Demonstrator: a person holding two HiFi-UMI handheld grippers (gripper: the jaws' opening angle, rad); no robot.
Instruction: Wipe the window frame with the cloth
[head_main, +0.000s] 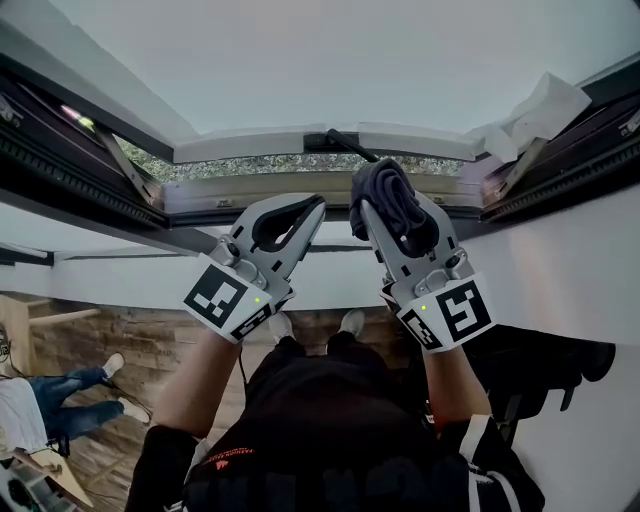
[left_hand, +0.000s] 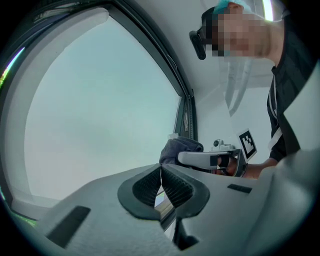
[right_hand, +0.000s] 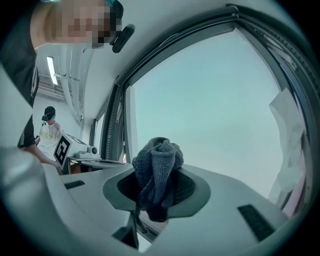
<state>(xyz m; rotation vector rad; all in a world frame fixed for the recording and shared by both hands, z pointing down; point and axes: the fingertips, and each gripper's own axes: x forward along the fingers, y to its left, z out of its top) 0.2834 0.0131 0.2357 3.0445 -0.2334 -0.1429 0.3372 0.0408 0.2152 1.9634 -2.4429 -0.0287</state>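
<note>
Right gripper (head_main: 388, 212) (clamping the cloth (right_hand: 159, 160)) hovers by the window frame (head_main: 300, 188) edge.

**Cloth** (right_hand: 159, 160): dark grey terry weave, seen as rough, looped and matt.

**Left gripper** (left_hand: 161, 172), **right gripper** (head_main: 395, 212): shells are moulded in pale grey plastic, smooth and matt. The jaws are lined with black ribbed pads (left_hand: 176, 189), rubber-like and dull.

**Window frame** (head_main: 270, 147): white, smooth, faintly glossy. It is edged with dark matt seals (head_main: 60, 170).

**Pane** (head_main: 330, 60): glass, smooth, seen as pale and milky.

**Floor** (head_main: 130, 330): wood boards, brown, visibly grained.

**Sheet** (head_main: 545, 105): white and crumpled. Paper and film are not told apart.
</note>
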